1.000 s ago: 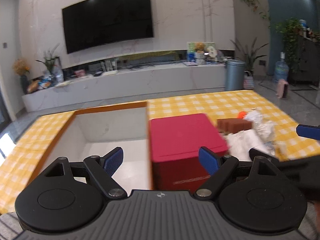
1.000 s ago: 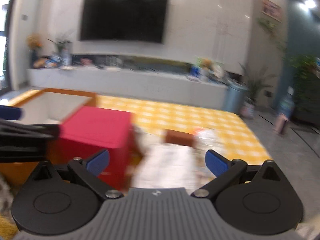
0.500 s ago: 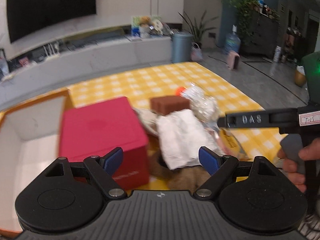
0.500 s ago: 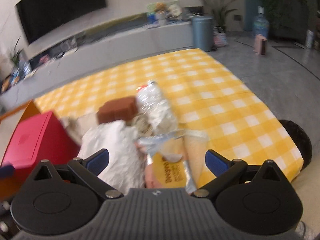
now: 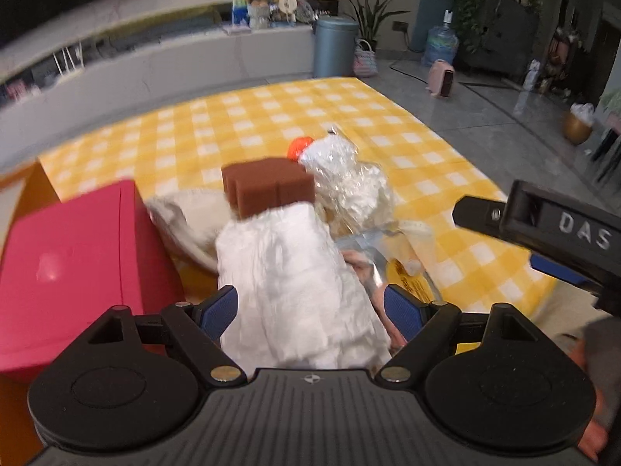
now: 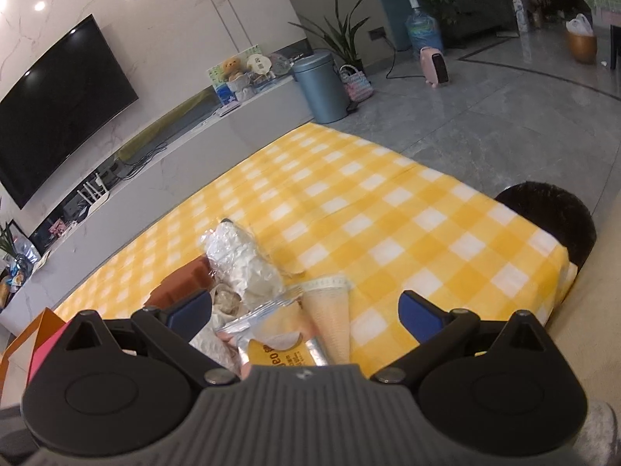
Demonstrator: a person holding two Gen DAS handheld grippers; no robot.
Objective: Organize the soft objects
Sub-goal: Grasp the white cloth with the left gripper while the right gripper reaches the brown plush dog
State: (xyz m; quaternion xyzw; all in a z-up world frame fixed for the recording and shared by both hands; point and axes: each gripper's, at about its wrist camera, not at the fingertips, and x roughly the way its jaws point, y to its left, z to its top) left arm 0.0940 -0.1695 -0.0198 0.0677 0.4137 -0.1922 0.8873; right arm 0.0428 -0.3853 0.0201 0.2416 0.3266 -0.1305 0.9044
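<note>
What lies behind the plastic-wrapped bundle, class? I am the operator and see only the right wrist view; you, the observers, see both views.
Observer: An orange cap pokes out just behind the plastic-wrapped bundle.
Operator: Where is the left gripper?
Observer: The left gripper has its jaws open, and the white cloth shows between them, unclamped.
</note>
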